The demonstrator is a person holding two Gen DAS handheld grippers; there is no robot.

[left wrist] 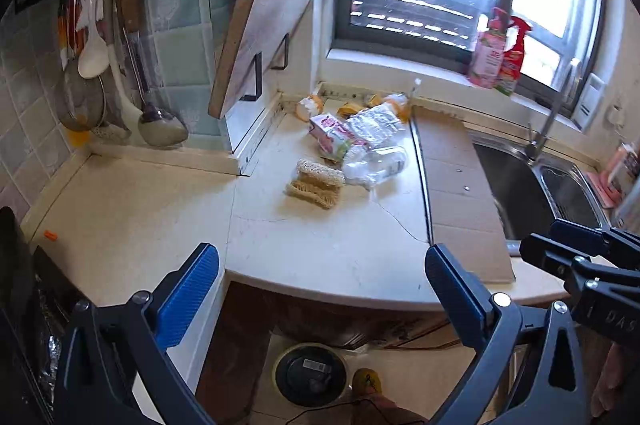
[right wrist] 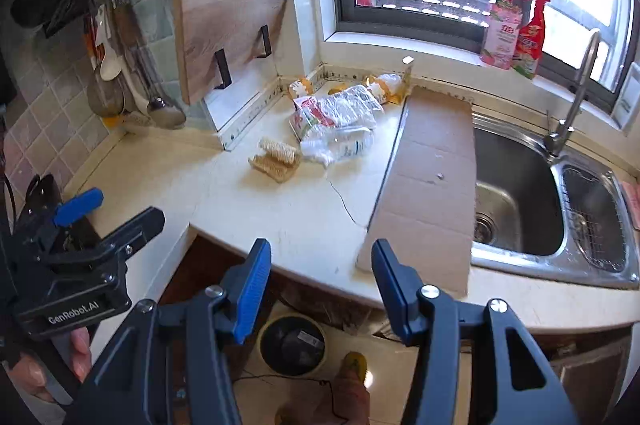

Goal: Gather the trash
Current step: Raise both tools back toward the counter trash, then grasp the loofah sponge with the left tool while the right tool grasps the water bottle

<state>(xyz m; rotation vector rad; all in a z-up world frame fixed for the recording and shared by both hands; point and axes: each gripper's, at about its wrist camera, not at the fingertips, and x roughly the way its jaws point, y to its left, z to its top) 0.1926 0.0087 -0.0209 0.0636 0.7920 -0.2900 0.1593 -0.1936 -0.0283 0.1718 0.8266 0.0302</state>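
Cream stone surface [left wrist: 132, 209] fills frame centre, carrying crumpled plastic wrappers [left wrist: 360, 137]; steel sink [right wrist: 516, 201] right. Left claw [left wrist: 322, 281] and right claw [right wrist: 320, 279] both spread, empty.

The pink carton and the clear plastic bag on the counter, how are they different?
The pink carton is boxy, pink and white, and you cannot see through it. The clear plastic bag is crumpled, see-through and lies partly over the carton. Both sit in the trash pile on the counter, and neither gripper is touching them.
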